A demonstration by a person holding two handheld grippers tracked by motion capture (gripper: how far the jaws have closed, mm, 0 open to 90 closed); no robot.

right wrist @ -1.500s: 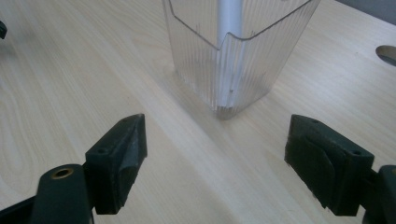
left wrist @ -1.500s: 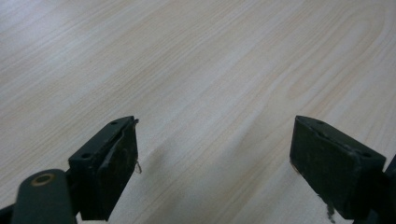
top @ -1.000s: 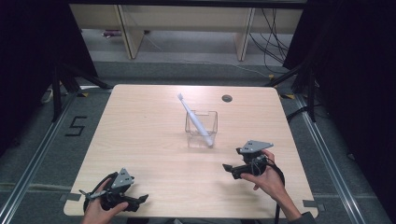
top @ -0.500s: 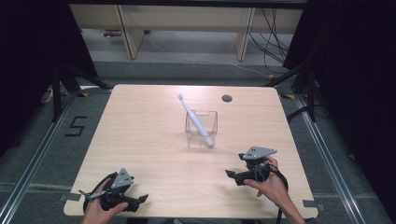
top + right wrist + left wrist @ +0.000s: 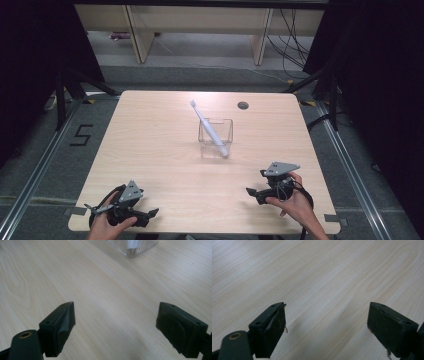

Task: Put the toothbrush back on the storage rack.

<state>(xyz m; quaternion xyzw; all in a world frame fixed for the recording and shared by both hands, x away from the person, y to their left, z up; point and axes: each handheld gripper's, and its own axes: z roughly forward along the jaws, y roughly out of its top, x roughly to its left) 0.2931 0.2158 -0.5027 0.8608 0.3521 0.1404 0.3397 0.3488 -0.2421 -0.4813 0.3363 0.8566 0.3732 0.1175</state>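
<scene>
My right tongs (image 5: 256, 192) and left tongs (image 5: 150, 214) both gape empty. The toothbrush (image 5: 209, 128) leans in the cup (image 5: 215, 137) mid-table (image 5: 150, 150), head tilted far-left, nearer my right.

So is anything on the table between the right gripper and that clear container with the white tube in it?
Nothing visible: bare wood lies between the right gripper and the clear container holding the white tube.
</scene>
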